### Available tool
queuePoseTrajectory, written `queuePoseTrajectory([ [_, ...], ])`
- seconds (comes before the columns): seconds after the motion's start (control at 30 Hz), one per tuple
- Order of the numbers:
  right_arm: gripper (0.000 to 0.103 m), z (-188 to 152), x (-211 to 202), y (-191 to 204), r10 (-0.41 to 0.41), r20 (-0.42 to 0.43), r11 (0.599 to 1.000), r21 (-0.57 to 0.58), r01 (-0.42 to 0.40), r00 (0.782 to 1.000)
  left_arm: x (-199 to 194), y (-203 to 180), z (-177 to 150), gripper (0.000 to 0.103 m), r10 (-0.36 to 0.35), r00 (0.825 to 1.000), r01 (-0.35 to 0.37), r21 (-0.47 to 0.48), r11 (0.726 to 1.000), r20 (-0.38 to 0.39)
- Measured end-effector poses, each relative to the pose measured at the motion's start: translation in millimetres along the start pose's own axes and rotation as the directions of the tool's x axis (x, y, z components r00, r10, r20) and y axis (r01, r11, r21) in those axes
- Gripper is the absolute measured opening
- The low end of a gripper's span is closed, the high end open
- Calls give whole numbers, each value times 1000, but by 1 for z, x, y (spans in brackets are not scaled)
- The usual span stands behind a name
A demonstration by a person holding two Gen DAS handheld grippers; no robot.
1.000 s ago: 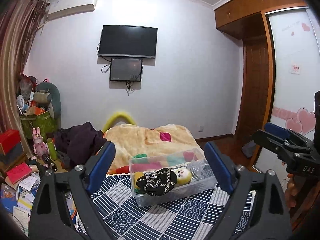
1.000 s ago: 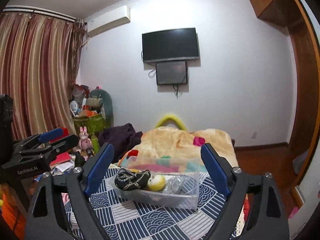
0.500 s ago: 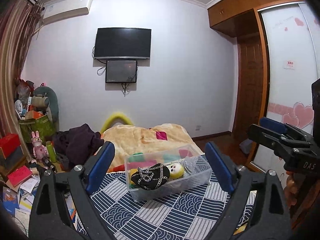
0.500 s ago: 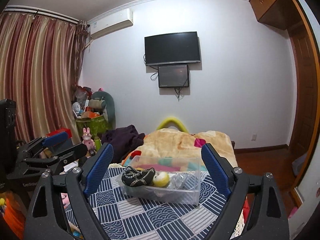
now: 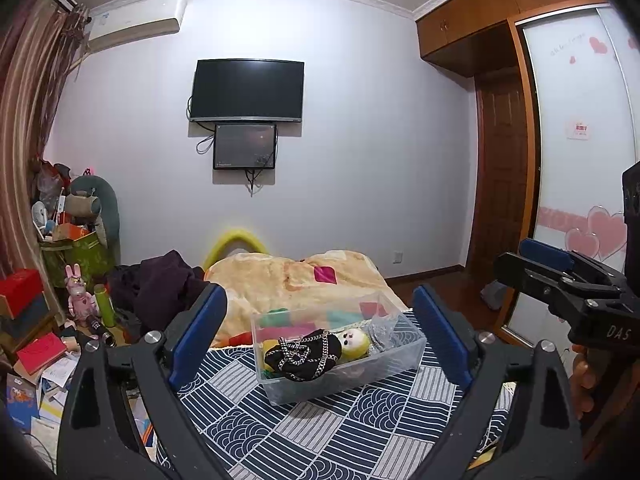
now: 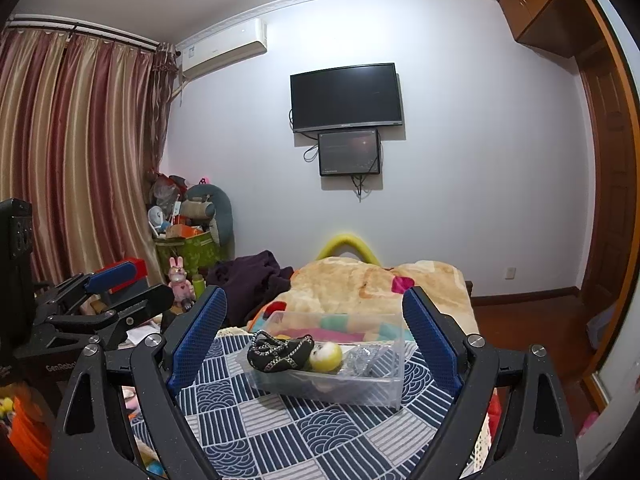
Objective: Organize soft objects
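A clear plastic box (image 5: 384,364) (image 6: 384,390) stands on a blue and white patterned cloth (image 5: 320,428) (image 6: 280,428). In it lie a black chain-trimmed soft item (image 5: 304,354) (image 6: 280,354), a yellow plush with a white face (image 5: 354,342) (image 6: 326,356) and crumpled clear plastic (image 6: 364,358). My left gripper (image 5: 320,340) is open and empty, held back from the box. My right gripper (image 6: 314,340) is open and empty too. Each gripper shows at the side of the other's view.
Beyond the cloth lies a bed with an orange blanket (image 5: 288,284) and a dark heap of clothes (image 5: 160,288). Clutter, boxes and a pink rabbit toy (image 5: 78,292) fill the left floor. A wardrobe and door (image 5: 500,184) stand at right.
Both grippers have drawn back and up from the box, which now looks smaller and farther away. Both stay open and empty.
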State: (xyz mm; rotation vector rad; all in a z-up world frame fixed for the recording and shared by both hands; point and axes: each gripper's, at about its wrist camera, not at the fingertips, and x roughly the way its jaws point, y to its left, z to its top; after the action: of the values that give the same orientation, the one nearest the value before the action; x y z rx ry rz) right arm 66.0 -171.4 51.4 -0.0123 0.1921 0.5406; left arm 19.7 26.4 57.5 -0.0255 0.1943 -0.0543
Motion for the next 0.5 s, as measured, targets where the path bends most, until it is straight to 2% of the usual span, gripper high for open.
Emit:
queuePoseTrajectory([
  [0.5,89,0,-1,3,5,-3,1000,-2,-5,1000,1,0,-1,97,-5,1000,5,0,1000,-3],
])
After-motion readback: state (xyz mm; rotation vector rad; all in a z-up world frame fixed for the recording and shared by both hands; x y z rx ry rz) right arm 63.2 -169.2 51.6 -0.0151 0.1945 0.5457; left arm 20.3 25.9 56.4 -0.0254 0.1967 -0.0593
